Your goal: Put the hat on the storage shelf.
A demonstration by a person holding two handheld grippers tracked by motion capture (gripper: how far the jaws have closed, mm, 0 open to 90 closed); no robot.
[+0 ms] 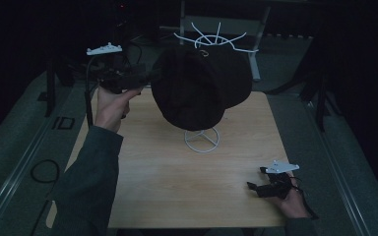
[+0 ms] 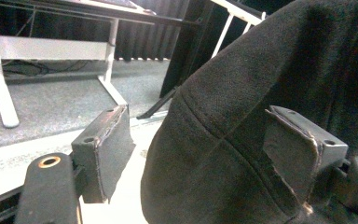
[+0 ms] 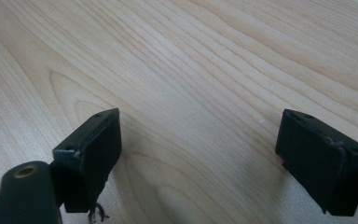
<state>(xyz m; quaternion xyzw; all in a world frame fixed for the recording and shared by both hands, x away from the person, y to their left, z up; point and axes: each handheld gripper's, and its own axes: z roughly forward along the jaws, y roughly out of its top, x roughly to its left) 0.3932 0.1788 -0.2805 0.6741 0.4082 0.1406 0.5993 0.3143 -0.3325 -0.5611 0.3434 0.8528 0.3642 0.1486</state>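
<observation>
Dark cap (image 1: 199,86) sits on top of a white wire stand (image 1: 202,139) at the far middle of the wooden table (image 1: 177,187); the stand's prongs fan out above and behind the crown, its ring base rests on the wood.

Left gripper (image 1: 150,75) is raised at the cap's left side, held by the left hand (image 1: 110,105). In the left gripper view the jaws stand apart: the left gripper (image 2: 205,149) has the cap (image 2: 261,107) pushing into the gap, its right pad right against the fabric (looks like contact, can't confirm pressure), while the left pad hangs in free air just beside the cap's edge. Not closed on anything. A seam of the cap runs between the two pads.

Right gripper (image 1: 257,186) is low at the near right corner of the table, in the right hand (image 1: 293,201), well apart from the cap and stand. In the right gripper view, the right gripper (image 3: 198,154) has its jaws wide apart with bare wood grain between them, nothing held.

Around: white-legged desk frame (image 2: 2,70) and grey carpet (image 2: 51,102) beyond the table in the left gripper view; a black cable loop (image 1: 44,171) lies on the floor left of the table. Surroundings in the high view are very dark (detail past the table edge is hard to make out). Between left gripper and cap nothing is in the way; the stand's stem is hidden under the cap.
</observation>
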